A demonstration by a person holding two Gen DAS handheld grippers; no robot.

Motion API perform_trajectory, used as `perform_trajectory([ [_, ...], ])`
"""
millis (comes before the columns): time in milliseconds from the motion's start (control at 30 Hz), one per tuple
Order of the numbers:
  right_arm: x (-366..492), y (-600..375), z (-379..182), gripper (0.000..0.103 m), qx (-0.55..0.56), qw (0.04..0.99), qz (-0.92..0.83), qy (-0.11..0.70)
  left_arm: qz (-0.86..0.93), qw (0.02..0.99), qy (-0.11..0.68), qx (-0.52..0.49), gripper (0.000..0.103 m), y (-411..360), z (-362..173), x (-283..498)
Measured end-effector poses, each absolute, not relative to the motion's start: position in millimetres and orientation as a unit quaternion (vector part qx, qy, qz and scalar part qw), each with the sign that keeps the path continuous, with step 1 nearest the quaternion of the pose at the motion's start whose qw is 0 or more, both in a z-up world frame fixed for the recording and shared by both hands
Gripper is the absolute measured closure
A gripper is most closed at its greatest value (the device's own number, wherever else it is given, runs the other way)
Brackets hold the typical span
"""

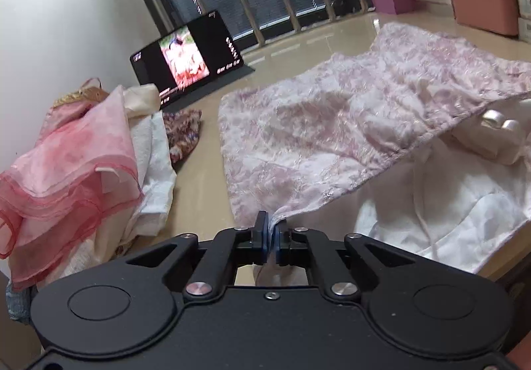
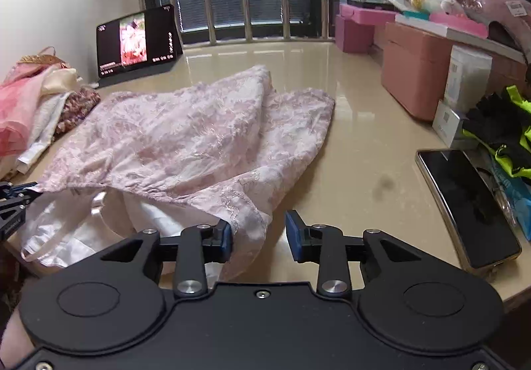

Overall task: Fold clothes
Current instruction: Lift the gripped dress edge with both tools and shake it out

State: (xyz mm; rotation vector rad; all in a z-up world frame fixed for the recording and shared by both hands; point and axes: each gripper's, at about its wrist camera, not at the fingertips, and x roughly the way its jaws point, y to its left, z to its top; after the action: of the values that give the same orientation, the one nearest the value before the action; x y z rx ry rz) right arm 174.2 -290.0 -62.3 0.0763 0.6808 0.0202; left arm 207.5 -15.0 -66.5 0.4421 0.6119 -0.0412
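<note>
A pale pink floral garment (image 1: 332,134) lies spread on the beige table (image 1: 205,204), with its white lining (image 1: 448,214) showing at the near edge. My left gripper (image 1: 272,233) is shut on the garment's near corner and holds it slightly raised. In the right wrist view the same garment (image 2: 186,144) lies ahead. My right gripper (image 2: 259,233) is open, with a fold of the garment's hem hanging between its jaws against the left pad (image 2: 227,237). The left gripper (image 2: 13,200) shows at the far left edge of that view.
A pile of pink and white clothes (image 1: 76,164) sits at the left by the wall. A tablet (image 2: 139,41) stands at the back. A phone (image 2: 464,207) lies at the right, with pink boxes (image 2: 418,71) and a black-yellow item (image 2: 504,134) behind it.
</note>
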Motion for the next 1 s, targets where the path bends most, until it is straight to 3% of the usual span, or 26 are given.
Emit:
perform_trajectory([
  [67,178.7,-292.8,-66.1,0.084,0.042,0.942,0.005,0.333,-0.018,0.93,0.288,0.229,0.097,-16.4,-57.2,213.3],
  [100,183.8,-293.1,-59.5,0.101,0.035,0.944,0.002,0.329,-0.018,0.93,0.28,0.237,0.097,-17.4,-50.4,216.5],
  [200,198.9,-294.1,-38.7,0.102,0.014,0.948,-0.007,0.317,-0.014,0.931,0.249,0.266,0.1,-21.2,-24.3,226.1],
  [400,206.5,-300.3,103.4,0.102,-0.039,0.97,0.037,0.236,0.018,0.949,0.108,0.297,0.1,-22.3,110.9,224.2],
  [533,193.6,-294.8,177.2,0.102,-0.087,0.975,0.056,0.194,0.037,0.95,0.054,0.306,0.1,-22.6,158.5,210.3],
  [633,184.9,-252.8,187.8,0.102,-0.276,0.95,-0.06,0.132,0.051,0.945,0.031,0.321,0.1,-30.3,170.5,205.2],
  [733,168.2,-234.5,212.7,0.103,-0.243,0.954,0.061,0.165,0.055,0.946,0.047,0.315,0.1,-30.9,183.8,213.8],
  [833,169.7,-223.0,221.7,0.103,-0.31,0.939,0.0,0.151,0.021,0.957,0.095,0.275,0.1,-22.1,198.9,221.8],
  [967,181.7,-248.2,242.1,0.103,-0.203,0.945,0.087,0.24,-0.031,0.962,0.143,0.229,0.1,-2.4,215.0,217.1],
  [1000,183.6,-250.8,241.0,0.103,-0.218,0.944,0.062,0.238,-0.039,0.961,0.152,0.226,0.1,1.5,218.0,216.1],
])
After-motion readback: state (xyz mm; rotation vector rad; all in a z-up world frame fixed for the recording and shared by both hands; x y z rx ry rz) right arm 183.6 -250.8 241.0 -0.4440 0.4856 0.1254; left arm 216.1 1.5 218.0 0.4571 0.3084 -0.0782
